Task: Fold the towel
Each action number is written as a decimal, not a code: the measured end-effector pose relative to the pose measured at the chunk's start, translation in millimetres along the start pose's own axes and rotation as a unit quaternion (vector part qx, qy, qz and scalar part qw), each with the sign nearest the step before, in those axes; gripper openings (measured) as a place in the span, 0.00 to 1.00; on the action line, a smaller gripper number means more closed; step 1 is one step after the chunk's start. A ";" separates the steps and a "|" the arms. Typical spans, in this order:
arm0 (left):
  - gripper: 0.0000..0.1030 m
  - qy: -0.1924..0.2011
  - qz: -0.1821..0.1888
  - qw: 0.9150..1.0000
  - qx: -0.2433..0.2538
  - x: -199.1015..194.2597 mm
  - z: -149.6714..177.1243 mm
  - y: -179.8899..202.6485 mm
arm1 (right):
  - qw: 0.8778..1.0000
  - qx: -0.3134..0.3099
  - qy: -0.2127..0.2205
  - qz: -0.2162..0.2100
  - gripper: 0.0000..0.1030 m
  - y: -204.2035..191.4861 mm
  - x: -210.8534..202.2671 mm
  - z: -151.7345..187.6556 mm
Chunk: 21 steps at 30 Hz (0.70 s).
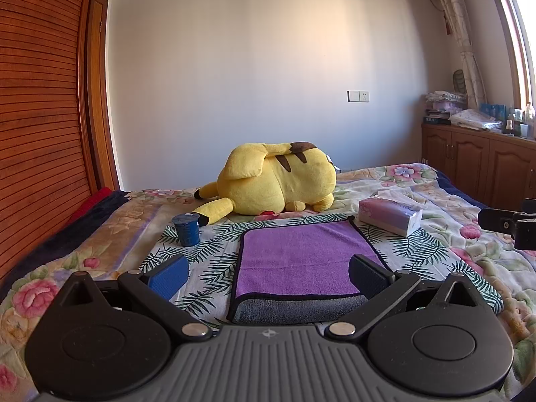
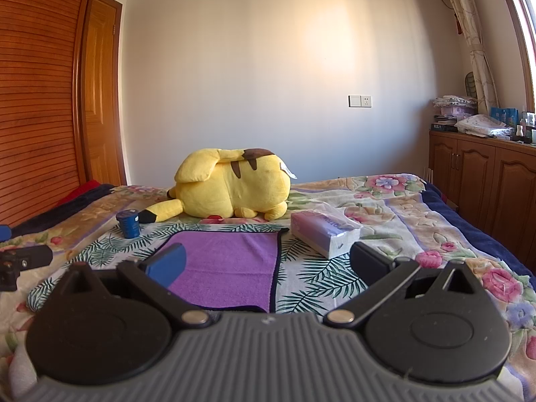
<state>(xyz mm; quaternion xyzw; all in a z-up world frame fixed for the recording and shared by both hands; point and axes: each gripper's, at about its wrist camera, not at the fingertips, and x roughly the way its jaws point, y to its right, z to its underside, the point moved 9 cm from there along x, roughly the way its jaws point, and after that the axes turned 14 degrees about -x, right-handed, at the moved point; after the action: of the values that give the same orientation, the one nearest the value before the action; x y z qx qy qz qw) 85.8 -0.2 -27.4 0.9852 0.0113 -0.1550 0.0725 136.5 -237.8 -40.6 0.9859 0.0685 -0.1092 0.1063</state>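
A purple towel (image 1: 301,258) with a dark border lies folded on the leaf-print cloth on the bed; its grey underside shows along the near edge (image 1: 298,310). It also shows in the right wrist view (image 2: 227,261). My left gripper (image 1: 268,276) is open and empty, held just in front of the towel's near edge. My right gripper (image 2: 268,264) is open and empty, over the towel's right near corner. Part of the right gripper shows at the left wrist view's right edge (image 1: 509,222).
A yellow plush toy (image 1: 278,181) lies behind the towel. A blue cup (image 1: 187,229) stands to the towel's left. A tissue pack (image 1: 390,216) lies to its right. A wooden wardrobe (image 1: 40,117) is on the left, wooden cabinets (image 1: 475,167) on the right.
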 end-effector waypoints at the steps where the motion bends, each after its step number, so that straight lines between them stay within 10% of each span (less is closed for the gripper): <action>1: 1.00 0.000 0.000 1.000 0.000 0.0 -0.1 0.0 | 1.000 0.000 0.000 0.000 1.00 0.0 0.0 0.0; 21: 1.00 0.000 -0.001 1.000 0.001 1.0 1.4 0.2 | 1.000 0.000 0.001 0.000 1.00 -0.9 -1.0 -1.3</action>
<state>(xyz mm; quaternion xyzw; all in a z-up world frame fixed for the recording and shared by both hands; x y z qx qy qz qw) 86.3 -0.7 -29.0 0.9853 0.0118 -0.1550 0.0713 135.7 -236.7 -39.2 0.9861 0.0683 -0.1083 0.1061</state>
